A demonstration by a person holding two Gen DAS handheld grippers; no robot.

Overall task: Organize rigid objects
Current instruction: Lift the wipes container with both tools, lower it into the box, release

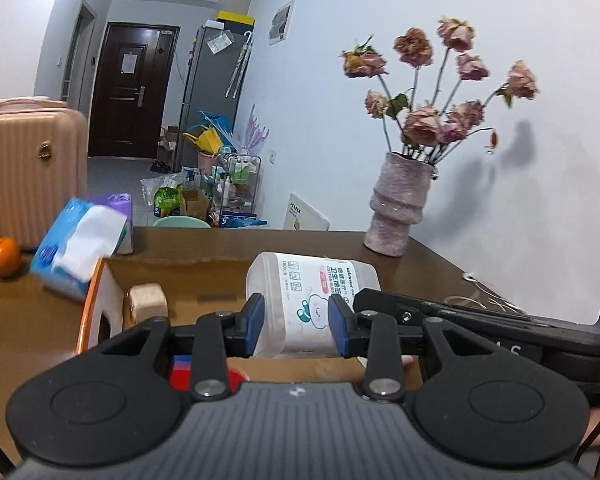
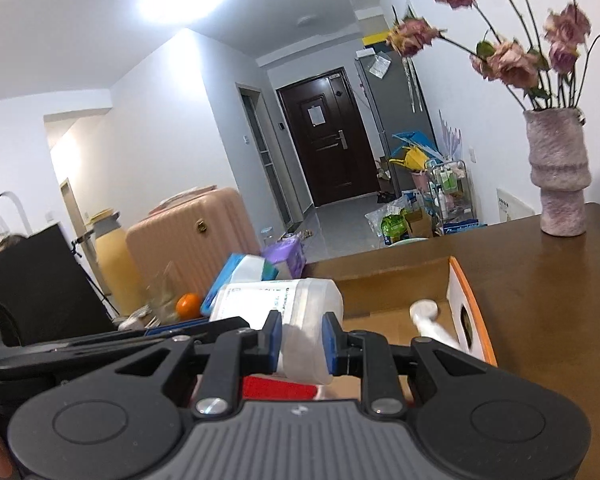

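A translucent cotton-bud tub (image 1: 312,280) with a white printed label lies on its side in the air over an open cardboard box (image 1: 180,276). My left gripper (image 1: 298,324) is shut on one end of it, blue pads pressed to its sides. In the right wrist view the same tub (image 2: 284,300) sits between the pads of my right gripper (image 2: 302,344), shut on its other end. Inside the box (image 2: 392,280) lie a small wooden block (image 1: 148,304), a white piece (image 2: 424,312) and a red item (image 2: 280,390), mostly hidden under the grippers.
The brown table (image 1: 440,272) carries a pink vase of dried roses (image 1: 396,208) at the back right. Left of the box are a blue tissue pack (image 1: 76,248), a purple roll (image 1: 116,202) and an orange (image 1: 4,258). A pink suitcase (image 1: 28,168) stands behind.
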